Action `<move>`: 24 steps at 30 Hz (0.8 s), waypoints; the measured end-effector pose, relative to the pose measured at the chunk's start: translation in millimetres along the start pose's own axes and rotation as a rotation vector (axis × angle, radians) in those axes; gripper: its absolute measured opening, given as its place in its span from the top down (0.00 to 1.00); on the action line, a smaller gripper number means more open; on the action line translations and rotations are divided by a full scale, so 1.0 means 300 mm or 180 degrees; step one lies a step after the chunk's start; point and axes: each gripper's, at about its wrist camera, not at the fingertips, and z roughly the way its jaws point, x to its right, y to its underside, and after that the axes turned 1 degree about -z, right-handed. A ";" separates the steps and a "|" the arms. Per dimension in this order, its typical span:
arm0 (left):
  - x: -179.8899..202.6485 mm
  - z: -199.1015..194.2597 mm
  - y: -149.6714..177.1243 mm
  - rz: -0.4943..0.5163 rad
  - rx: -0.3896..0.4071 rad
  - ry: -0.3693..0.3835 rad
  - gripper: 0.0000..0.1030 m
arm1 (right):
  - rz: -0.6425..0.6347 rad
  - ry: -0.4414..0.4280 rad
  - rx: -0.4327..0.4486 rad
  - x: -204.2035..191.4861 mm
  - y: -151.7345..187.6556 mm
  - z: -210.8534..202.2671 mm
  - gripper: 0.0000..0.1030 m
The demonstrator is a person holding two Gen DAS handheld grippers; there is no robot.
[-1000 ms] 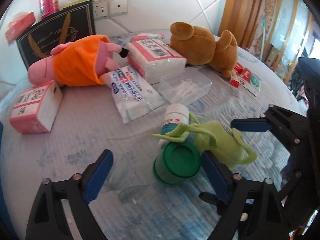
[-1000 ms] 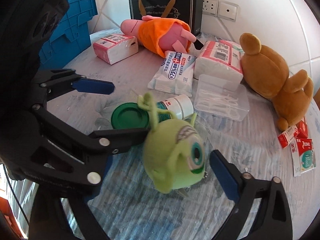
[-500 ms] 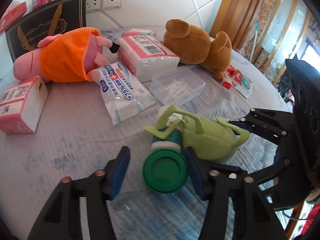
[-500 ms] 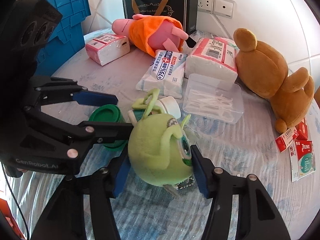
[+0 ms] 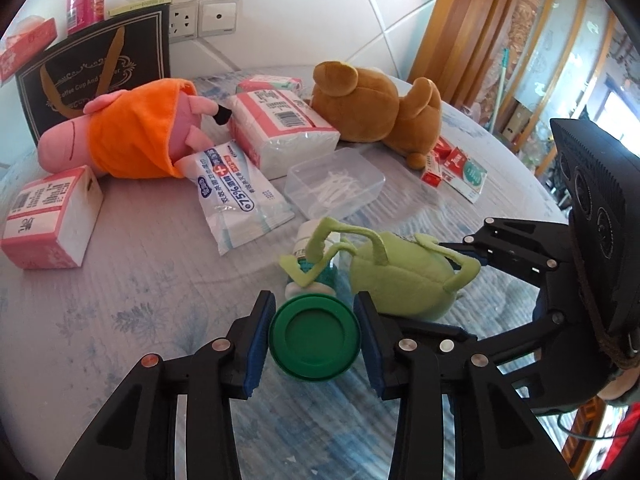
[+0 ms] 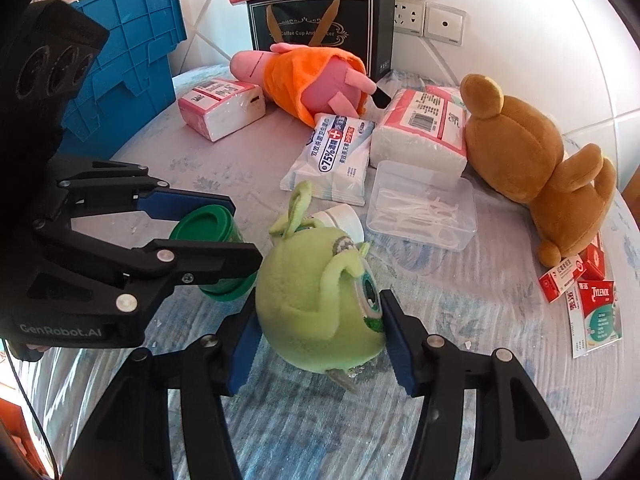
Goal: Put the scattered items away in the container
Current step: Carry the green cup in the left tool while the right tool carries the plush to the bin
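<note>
**Two grabs at once**

My left gripper [image 5: 314,340] is squeezed shut on the green tub [image 5: 315,345], one blue pad on each side. My right gripper [image 6: 318,330] is squeezed shut on the green monster toy [image 6: 320,300]. Both things sit low on the table [image 5: 132,280].

To do this well, I should hold tight and lift straight up, so the monster's long arm slips off the little white bottle [image 5: 310,248] and doesn't drag it. Then both go to the blue box [image 6: 132,60], far on my left.

A moment ago my fingers were wider, not yet pinching. Now they are closed in.
</note>
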 end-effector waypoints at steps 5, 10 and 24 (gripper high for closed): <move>0.032 -0.056 -0.004 0.0009 0.0046 -0.0102 0.62 | 0.0040 0.0024 0.0059 -0.003 -0.013 -0.068 0.47; 0.077 -0.133 -0.014 0.0077 0.0104 -0.0209 0.62 | 0.0069 0.0069 0.0142 -0.013 -0.013 -0.157 0.47; 0.222 -0.438 -0.089 0.0180 0.0267 -0.0481 0.62 | 0.0087 0.0234 0.0317 -0.025 -0.062 -0.510 0.47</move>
